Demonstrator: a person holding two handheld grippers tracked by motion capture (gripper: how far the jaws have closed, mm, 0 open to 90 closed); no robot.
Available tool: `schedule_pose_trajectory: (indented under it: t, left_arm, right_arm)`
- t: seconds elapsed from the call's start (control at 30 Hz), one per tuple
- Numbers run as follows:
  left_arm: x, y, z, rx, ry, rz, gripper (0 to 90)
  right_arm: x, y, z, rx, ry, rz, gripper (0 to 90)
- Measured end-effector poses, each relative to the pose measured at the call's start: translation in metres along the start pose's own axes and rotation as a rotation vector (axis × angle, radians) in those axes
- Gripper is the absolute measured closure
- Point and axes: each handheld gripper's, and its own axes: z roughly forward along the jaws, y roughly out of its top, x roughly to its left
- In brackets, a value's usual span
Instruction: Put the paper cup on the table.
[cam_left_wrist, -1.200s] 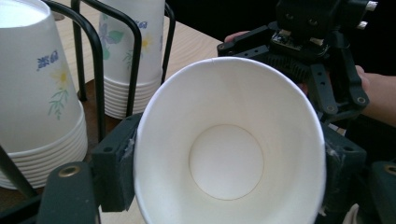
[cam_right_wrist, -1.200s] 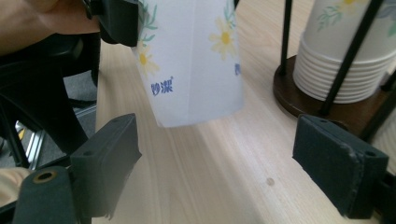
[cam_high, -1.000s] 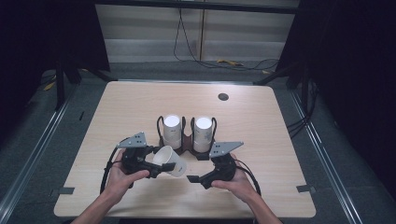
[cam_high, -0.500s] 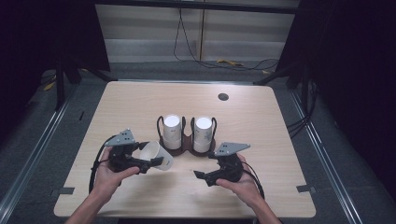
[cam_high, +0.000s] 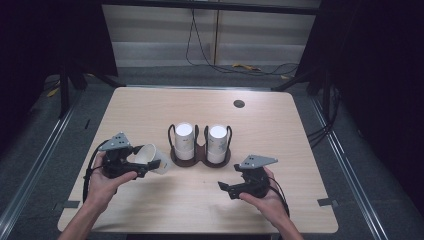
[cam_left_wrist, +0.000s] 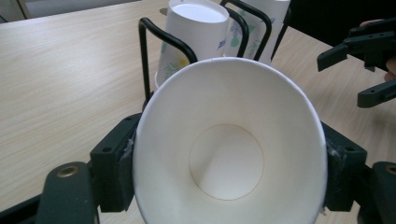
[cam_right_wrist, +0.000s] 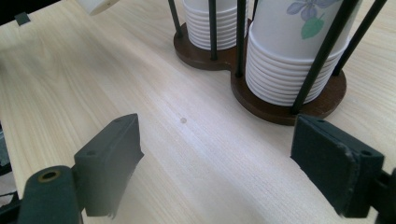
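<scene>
A pale wooden table (cam_high: 150, 110) with rounded corners stands on a grey floor (cam_high: 350, 150), with dark curtains to either side and a light wall panel behind, where cables (cam_high: 210, 55) trail down. A small dark round spot (cam_high: 239, 103) sits in the tabletop, beyond and to the right of the holder. The holder (cam_high: 200, 156), a brown wooden base with black wire hoops, stands near the table's middle and carries two upside-down stacks of paper cups (cam_high: 184, 141), side by side, printed with small flowers. To the left of the holder, and near it, the left gripper (cam_high: 150, 165) is clamped on a single white cup (cam_high: 148, 157): its black pads press the cup's wall from both sides, and the cup lies on its side, clear of the tabletop. In the left gripper view its open mouth faces the camera and its bottom points toward the holder. To the right of the holder and nearer the person, the right gripper (cam_high: 227, 189) hangs just above the table, jaws apart with bare wood between them; they have just closed a little. It points left, toward the cup, well apart from it.
</scene>
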Motion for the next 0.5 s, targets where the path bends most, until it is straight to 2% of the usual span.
schedule_pose_trajectory:
  t: [0.1,0.17,0.3,0.4,0.47,0.5]
  left_arm:
    - [0.004,0.000,-0.002,-0.004,0.033,-0.006,23.2]
    - [0.007,-0.001,-0.001,-0.001,0.044,-0.019,23.2]
    - [0.015,-0.002,-0.001,0.011,0.062,-0.017,23.2]
    - [0.021,0.000,-0.002,0.034,0.083,-0.018,23.2]
    - [0.027,0.003,-0.002,0.045,0.079,-0.033,23.2]
    - [0.029,0.004,-0.003,0.038,0.087,-0.035,23.2]
  right_arm:
    - [0.001,0.001,-0.002,-0.021,-0.013,0.001,15.6]
    - [0.001,0.003,-0.005,-0.032,-0.027,-0.003,14.9]
    - [-0.002,0.001,-0.010,-0.044,-0.048,0.006,15.8]
    - [-0.006,-0.005,-0.011,-0.055,-0.055,0.033,16.0]
    - [-0.007,-0.006,-0.010,-0.052,-0.058,0.046,16.0]
    - [-0.008,-0.006,-0.009,-0.055,-0.054,0.046,16.0]
